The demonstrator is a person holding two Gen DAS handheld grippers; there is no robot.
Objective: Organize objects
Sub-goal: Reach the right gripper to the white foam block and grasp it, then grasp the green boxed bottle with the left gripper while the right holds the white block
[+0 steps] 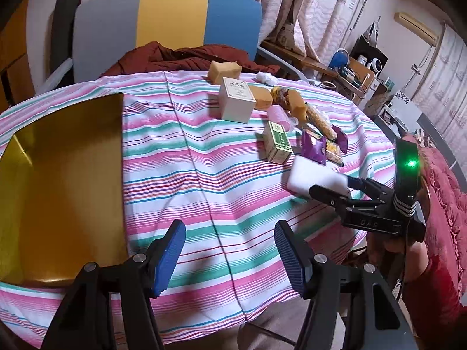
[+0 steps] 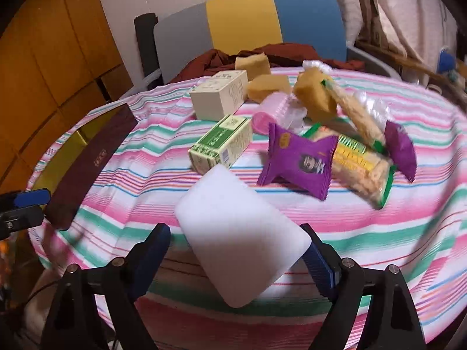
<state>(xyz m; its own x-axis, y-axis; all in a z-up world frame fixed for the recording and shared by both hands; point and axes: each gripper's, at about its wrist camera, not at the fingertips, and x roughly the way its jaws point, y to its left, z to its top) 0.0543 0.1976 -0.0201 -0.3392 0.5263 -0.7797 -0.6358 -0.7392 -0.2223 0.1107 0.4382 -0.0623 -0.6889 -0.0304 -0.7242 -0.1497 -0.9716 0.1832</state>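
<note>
My right gripper (image 2: 236, 250) is shut on a white foam block (image 2: 239, 239) and holds it above the striped tablecloth; the block also shows in the left wrist view (image 1: 313, 176), with the right gripper (image 1: 335, 189) at the table's right edge. My left gripper (image 1: 230, 250) is open and empty over the near middle of the cloth. A gold-lined open box (image 1: 61, 186) with a dark red wall (image 2: 87, 163) lies at the left. A green box (image 2: 221, 144), a cream box (image 2: 219, 96), purple packets (image 2: 297, 163), yellow sponges (image 2: 315, 96) and snack bags (image 2: 362, 163) are piled at the far right.
A pink roll (image 2: 268, 110) lies among the pile. A grey, yellow and blue chair (image 1: 172, 20) with dark red cloth (image 1: 186, 58) stands behind the table. A red blanket (image 1: 443, 204) lies right of the table. Shelves with clutter (image 1: 362, 67) stand at the far right.
</note>
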